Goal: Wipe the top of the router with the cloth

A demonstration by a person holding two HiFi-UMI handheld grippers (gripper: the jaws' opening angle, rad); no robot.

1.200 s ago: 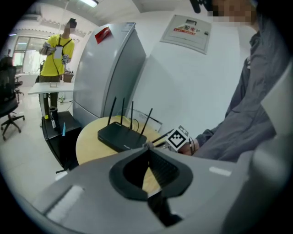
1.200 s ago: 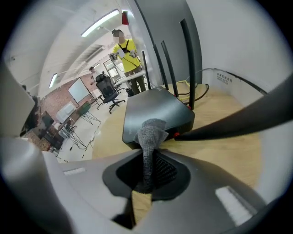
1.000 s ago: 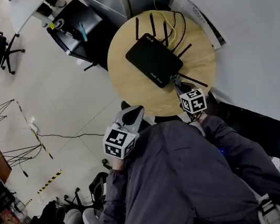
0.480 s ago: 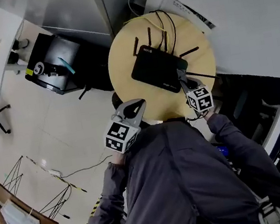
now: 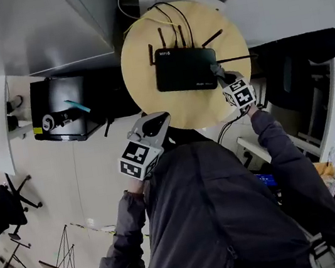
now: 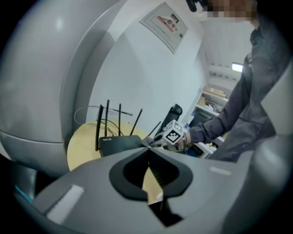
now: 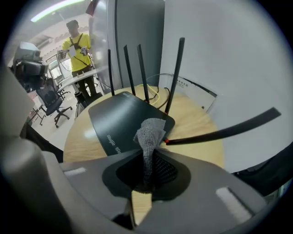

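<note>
With the left claw (image 5: 160, 122) clenched empty, the right claw (image 5: 216, 76) grips the cloth (image 7: 149, 132) at the right end of the router (image 5: 185, 68), likely ready to wipe leftward.

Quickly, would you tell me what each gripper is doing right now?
Left gripper: shut, empty.
Right gripper: shut on the cloth.
</note>
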